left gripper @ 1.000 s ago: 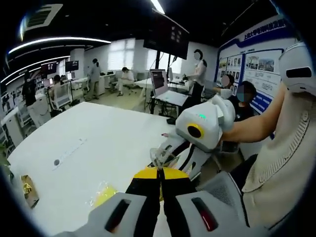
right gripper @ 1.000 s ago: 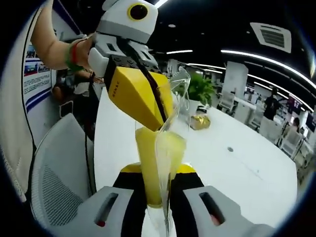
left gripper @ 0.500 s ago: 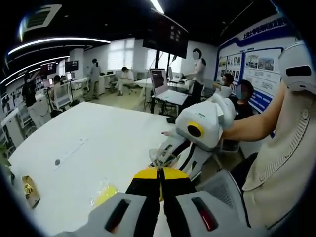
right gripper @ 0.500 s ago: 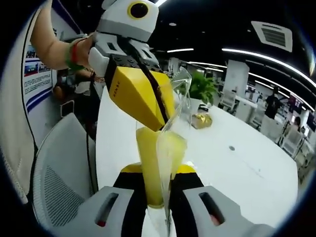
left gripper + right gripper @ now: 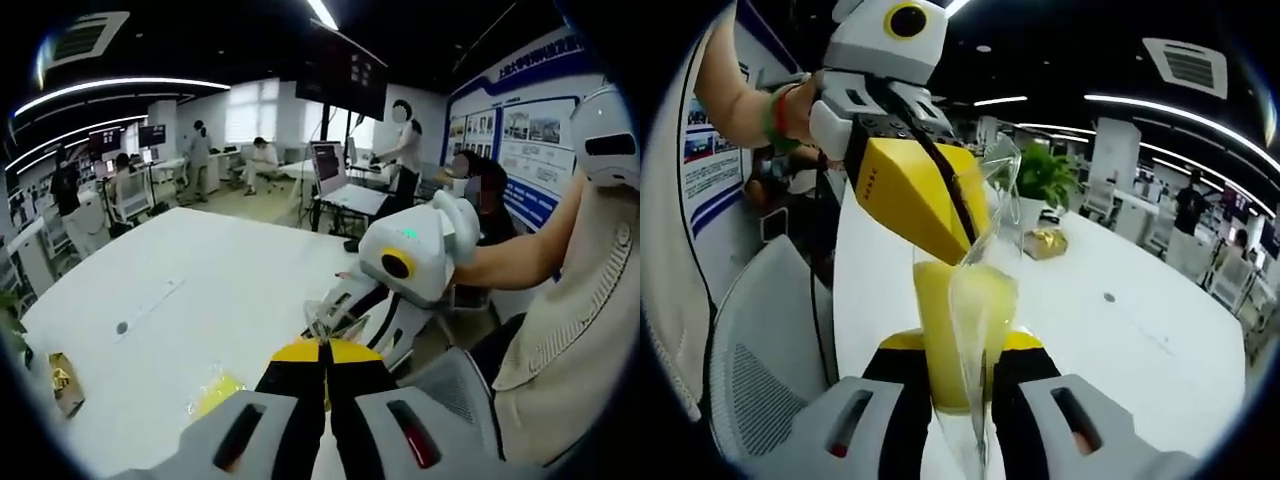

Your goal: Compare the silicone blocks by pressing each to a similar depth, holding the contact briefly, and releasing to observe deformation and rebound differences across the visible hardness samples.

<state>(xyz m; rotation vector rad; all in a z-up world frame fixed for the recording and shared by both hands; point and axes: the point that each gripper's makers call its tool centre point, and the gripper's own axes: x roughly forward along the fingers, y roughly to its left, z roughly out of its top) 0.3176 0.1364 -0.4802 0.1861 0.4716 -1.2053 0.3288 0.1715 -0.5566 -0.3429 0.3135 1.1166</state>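
In the right gripper view, the right gripper is clamping a clear plastic bag with a yellow silicone block inside it; its two black jaws with yellow tips are standing narrow, pressed against the bag on either side, and the block is rising upright between them. The left gripper is coming in from the upper left of that view, its yellow jaws closed to a point and pinching the upper part of the same bag just above the block. A bare forearm with a red and green wristband is carrying that gripper.

In the left gripper view, the left gripper is showing its jaws drawn together with no gap between them, nipping the crumpled top of the clear bag. Right beyond it, the right gripper is reaching in from the right, its white housing being held by a person's arm in a beige sleeveless top.

Both grippers are being held up off a large white table. On that table, near the bottom left of the left gripper view, another yellow block in a clear bag is lying flat, and a small gold-wrapped object is sitting near the edge. In the right gripper view, the gold-wrapped object is lying near a potted green plant. A grey mesh office chair is standing just beside the table. People are sitting and standing at desks in the office behind.
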